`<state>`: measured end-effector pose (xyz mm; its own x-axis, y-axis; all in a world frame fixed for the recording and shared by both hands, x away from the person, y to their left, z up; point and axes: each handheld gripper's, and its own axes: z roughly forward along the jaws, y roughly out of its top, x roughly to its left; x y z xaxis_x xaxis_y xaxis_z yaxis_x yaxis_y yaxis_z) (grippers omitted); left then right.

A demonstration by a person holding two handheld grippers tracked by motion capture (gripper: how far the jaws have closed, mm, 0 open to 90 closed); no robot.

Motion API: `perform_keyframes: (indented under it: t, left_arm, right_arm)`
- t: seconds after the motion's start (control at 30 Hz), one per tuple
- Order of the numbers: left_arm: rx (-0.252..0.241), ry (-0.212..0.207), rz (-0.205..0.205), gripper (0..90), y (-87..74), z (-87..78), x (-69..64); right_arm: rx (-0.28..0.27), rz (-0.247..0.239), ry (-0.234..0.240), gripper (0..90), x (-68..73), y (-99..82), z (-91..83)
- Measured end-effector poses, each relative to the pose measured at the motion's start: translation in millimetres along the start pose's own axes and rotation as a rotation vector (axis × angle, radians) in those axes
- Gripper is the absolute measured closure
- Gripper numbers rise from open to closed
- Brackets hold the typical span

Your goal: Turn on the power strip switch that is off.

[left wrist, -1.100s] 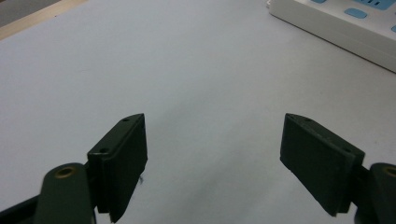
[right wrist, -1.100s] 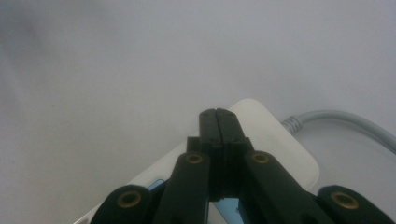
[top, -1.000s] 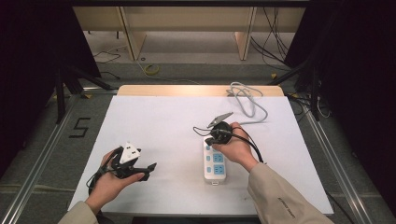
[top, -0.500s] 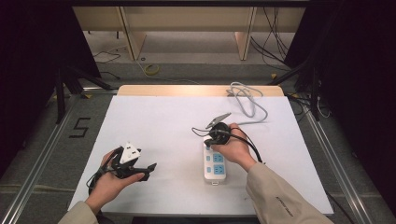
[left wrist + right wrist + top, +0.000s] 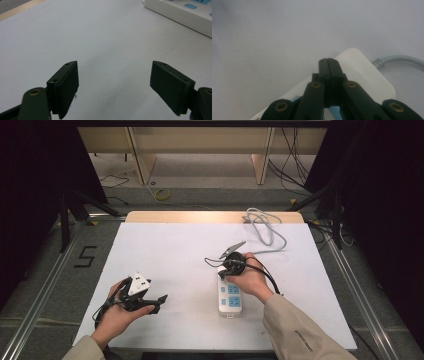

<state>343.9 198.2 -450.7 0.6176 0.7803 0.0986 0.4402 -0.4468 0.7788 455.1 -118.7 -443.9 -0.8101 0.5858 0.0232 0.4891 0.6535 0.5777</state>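
A: Status check from my end. Nearest me, my left hand-held gripper [image 5: 161, 299] sits low over the near-left part of the worktop [image 5: 170, 245], jaws spread wide with nothing between them. In the left gripper view I see bare white surface between the pads and a corner of the strip [image 5: 185, 15] well off.

B: And the right?

A: My right hand-held gripper [image 5: 329, 65] has its jaws pressed flat together, holding nothing. It hangs over the far end of the strip [image 5: 230, 295], tips pointing toward the end where the cord [image 5: 267, 232] leaves. Whether the tips touch the casing, I cannot tell.

B: Where is the strip?

A: It lies flat on the worktop, right of centre, blue sockets up. The cord runs from its far end and loops near the far edge of the worktop.

B: Progress?

A: Early, by my judgement. No plug in any socket I can see, the strip not lifted. Closed tips over its far end suggest a press or a nudge, perhaps at a switch, though none is visible to me. The left has no part yet.
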Motion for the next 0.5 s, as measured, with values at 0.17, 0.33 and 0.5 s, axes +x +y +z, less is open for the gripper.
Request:
perform_keyframes:
  t: [0.17, 0.33, 0.5]
  left_arm:
    - [0.0, -0.001, 0.0, 23.0, 0.0, 0.1, 0.0]
    - [0.0, -0.001, 0.0, 23.2, 0.1, 0.0, -0.1]
    - [0.0, 0.0, 0.001, 23.2, 0.1, 0.1, -0.2]
  right_arm:
    - [0.005, -0.005, 0.0, 90.0, -0.3, 0.0, 0.4]
    - [0.005, -0.005, -0.001, 90.0, -0.3, 0.0, 0.5]
    - [0.006, 0.0, -0.004, 90.0, 0.8, -0.2, 0.8]
